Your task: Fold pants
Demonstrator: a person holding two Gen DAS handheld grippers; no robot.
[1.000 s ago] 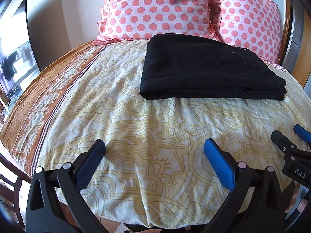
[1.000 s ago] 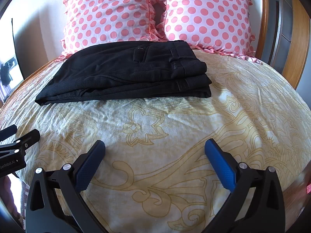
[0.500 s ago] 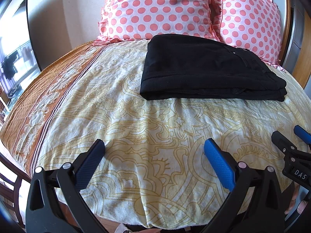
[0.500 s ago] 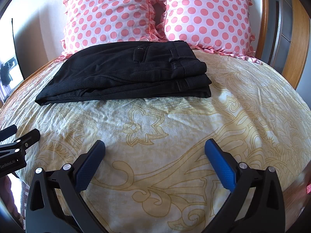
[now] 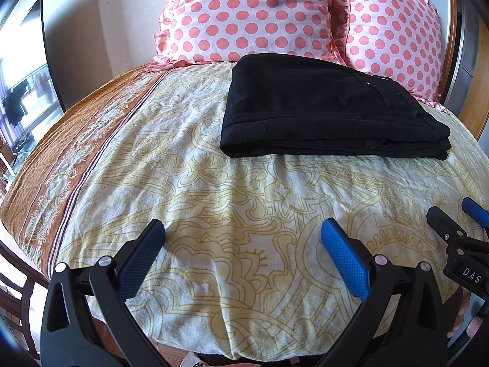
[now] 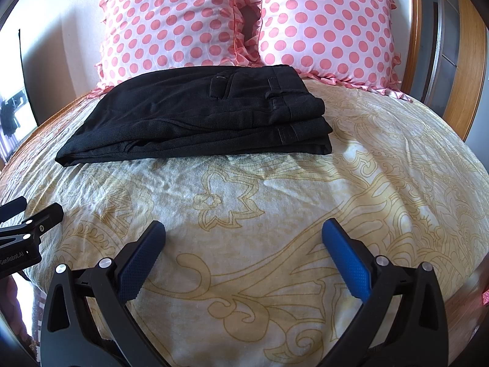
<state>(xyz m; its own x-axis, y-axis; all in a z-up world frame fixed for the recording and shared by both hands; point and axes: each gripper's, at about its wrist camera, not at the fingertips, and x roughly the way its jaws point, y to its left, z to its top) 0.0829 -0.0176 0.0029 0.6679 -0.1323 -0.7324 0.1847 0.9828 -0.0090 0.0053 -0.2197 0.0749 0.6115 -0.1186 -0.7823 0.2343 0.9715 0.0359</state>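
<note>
Your left tongs (image 5: 243, 250) and right tongs (image 6: 244, 250) both stand wide apart and hold nothing, hovering over the near edge of the bed (image 6: 382, 183) — well short of the pants (image 6: 198, 119). The pants lie as a compact black stack just before the two dotted pillows (image 5: 259, 12), so folding looks complete. The next move likely calls only for withdrawal — no containers appear.
</note>
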